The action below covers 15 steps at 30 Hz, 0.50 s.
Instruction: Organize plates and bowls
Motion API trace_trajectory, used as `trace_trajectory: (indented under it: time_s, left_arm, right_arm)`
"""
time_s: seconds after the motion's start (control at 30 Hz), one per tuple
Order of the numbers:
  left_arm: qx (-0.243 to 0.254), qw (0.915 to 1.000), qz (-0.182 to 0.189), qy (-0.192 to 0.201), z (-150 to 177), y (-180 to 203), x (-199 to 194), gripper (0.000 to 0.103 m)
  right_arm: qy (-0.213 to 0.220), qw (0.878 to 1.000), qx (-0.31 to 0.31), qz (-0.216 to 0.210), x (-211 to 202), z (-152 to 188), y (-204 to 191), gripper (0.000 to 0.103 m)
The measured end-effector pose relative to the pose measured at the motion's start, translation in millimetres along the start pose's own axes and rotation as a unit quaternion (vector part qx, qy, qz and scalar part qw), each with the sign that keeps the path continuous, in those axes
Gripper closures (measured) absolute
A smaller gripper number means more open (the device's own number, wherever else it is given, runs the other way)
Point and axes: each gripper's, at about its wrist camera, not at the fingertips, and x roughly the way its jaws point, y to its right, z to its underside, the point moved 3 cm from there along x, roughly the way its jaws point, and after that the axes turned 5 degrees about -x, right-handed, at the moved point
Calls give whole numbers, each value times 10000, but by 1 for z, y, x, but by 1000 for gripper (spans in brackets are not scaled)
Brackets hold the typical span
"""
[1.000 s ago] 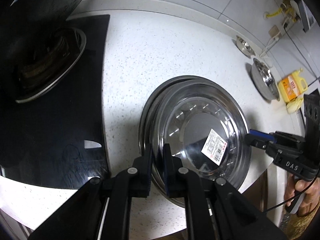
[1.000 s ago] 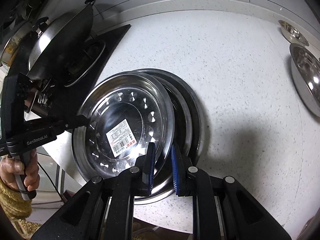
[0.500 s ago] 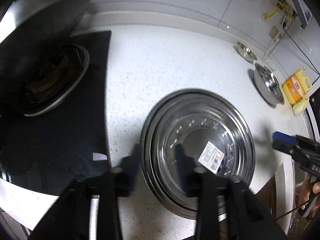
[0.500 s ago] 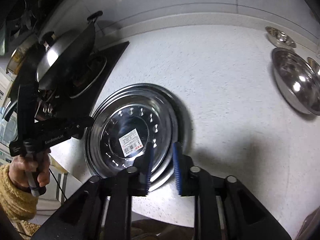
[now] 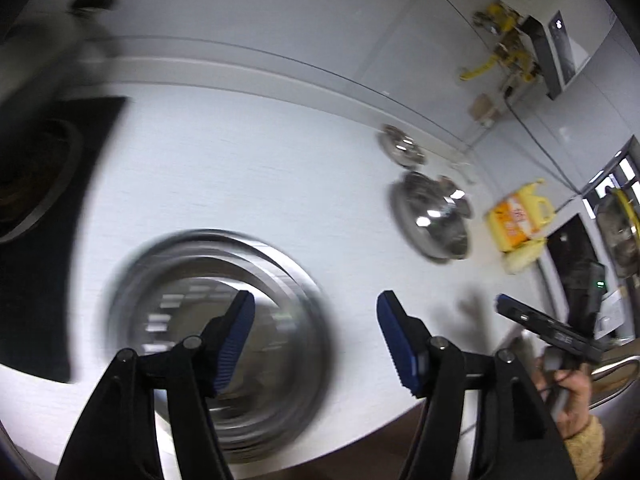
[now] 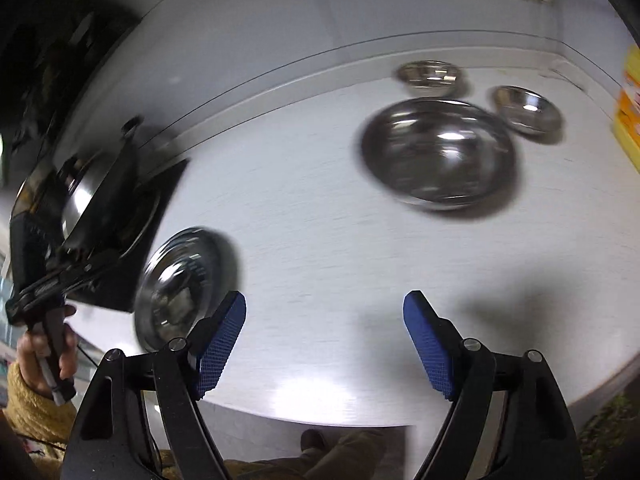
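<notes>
Both pairs of fingers have let go of the stack of round stainless-steel plates (image 5: 216, 340) since a second ago and lifted away, spreading as they rose. Now my left gripper (image 5: 316, 336) stands wide and holds nothing, hanging above the stack's right rim near the front edge of the white speckled bench (image 6: 320, 220). My right gripper (image 6: 324, 340) is equally wide and bare, over open bench between the stack and the bowls.

Those plates sit nested beside the black glass hob (image 5: 36, 240), toward the front left. What is left, I judge, are the bowls: the large steel bowl (image 6: 438, 152) lies toward the back right, with two small steel bowls behind it, one (image 6: 432, 74) by the back edge and one (image 6: 526, 108) just beside the large bowl's right rim.

For a clean pick I would slow down, since both views are smeared by motion. I would bring the right fingers down over the large bowl's near rim, one inside and one outside, and pinch firmly; thin polished steel slips and tips easily. Small bowls probably nest into the big one, so I would keep it flat and well clear of the yellow bottle (image 5: 520, 216).
</notes>
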Motion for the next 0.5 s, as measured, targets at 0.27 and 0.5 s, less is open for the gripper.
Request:
trace_trajectory:
  time_s: [0.27,0.5]
  left_arm:
    - [-522,9974,144,-470,-33,86,111,41]
    - [-1000,9913,-284,-813,-61,108,199,41]
  right_arm:
    - [-201,9997,107,-3,-17,-54,107,24]
    - [-486,9960,433,-611,25,-116,186,22]
